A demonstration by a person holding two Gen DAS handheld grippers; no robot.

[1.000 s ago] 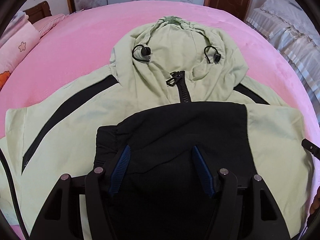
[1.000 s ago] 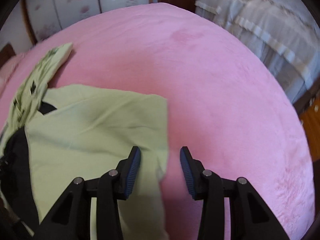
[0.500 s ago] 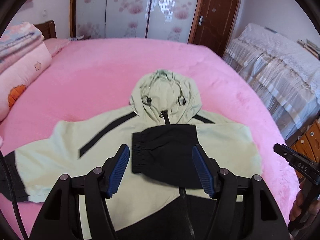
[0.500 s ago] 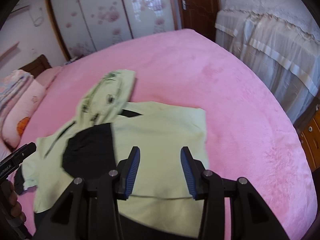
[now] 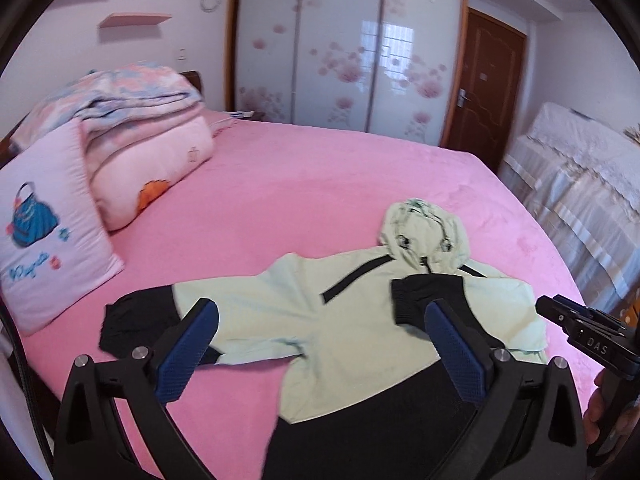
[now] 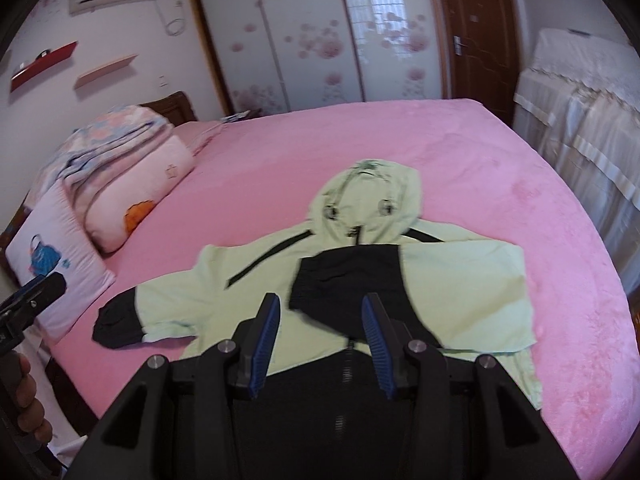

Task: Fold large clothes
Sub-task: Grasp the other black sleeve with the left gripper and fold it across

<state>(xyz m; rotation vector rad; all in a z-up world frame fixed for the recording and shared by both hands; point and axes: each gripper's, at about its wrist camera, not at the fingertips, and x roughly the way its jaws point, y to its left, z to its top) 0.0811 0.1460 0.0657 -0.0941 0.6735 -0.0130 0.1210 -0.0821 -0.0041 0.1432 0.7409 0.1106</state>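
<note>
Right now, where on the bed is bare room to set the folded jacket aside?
Bare pink bed between the jacket's hood and the wardrobe, and right of the folded sleeve. Crowded left: quilts, pillow, spread sleeve.

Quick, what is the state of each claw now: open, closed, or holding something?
Left claw: open wide, its jaws have just been opening, nothing between them.
Right claw: partly open, holding nothing, above the jacket.

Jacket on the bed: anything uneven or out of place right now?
Yes, lopsided. The jacket has one sleeve folded across its chest, while the other sleeve lies stretched out toward the pillow. Nothing looks damaged.
</note>
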